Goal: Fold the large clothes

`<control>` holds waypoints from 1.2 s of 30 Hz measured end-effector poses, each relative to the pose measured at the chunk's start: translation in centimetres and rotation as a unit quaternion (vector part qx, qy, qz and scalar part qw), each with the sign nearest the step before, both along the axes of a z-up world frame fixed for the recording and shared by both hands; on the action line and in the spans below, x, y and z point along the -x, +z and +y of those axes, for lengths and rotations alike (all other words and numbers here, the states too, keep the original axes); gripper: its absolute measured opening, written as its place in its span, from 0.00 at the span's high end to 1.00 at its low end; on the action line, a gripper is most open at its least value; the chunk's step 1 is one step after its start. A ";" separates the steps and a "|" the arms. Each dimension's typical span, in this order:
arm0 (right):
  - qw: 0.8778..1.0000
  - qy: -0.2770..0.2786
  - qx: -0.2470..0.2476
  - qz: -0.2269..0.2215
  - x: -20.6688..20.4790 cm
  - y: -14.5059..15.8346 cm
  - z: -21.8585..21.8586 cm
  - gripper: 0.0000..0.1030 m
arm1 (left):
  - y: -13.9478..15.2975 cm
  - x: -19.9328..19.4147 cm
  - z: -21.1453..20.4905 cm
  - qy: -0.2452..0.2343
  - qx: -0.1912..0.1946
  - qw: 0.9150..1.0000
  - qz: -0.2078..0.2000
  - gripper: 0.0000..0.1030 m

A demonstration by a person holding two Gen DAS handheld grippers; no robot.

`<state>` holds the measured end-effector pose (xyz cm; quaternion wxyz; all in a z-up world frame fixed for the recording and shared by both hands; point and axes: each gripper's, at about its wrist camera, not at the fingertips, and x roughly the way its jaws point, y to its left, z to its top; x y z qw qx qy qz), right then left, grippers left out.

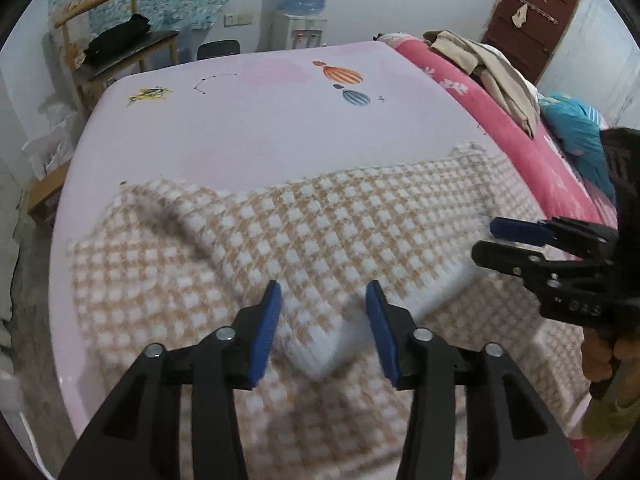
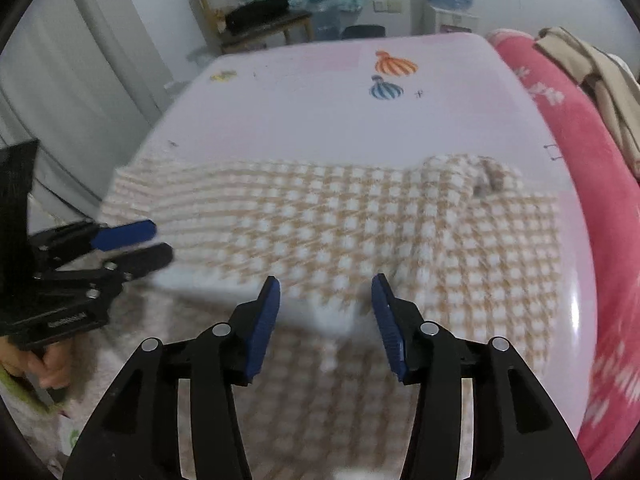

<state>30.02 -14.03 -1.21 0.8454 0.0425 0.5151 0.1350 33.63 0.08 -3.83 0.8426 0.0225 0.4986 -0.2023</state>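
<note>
A large beige-and-white checked garment (image 1: 320, 224) lies spread across the pale pink table (image 1: 260, 128), with a folded white-edged layer near the front. It also shows in the right wrist view (image 2: 360, 232). My left gripper (image 1: 324, 292) is open and empty, hovering just above the folded edge. My right gripper (image 2: 326, 286) is open and empty above the garment's near part. Each gripper shows at the side of the other's view: the right one (image 1: 496, 240), the left one (image 2: 156, 242).
A pink floral blanket (image 1: 500, 112) with beige clothes (image 1: 492, 68) and a blue item lies along the right. A wooden chair (image 1: 120, 40) with a black item and a water dispenser (image 1: 304, 16) stand behind the table. A grey curtain (image 2: 80, 60) hangs at left.
</note>
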 end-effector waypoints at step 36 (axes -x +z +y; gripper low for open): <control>0.999 0.014 -0.034 0.026 16.8 -2.8 2.6 0.21 | 1.8 19.8 13.0 0.163 0.031 0.982 -0.086 0.39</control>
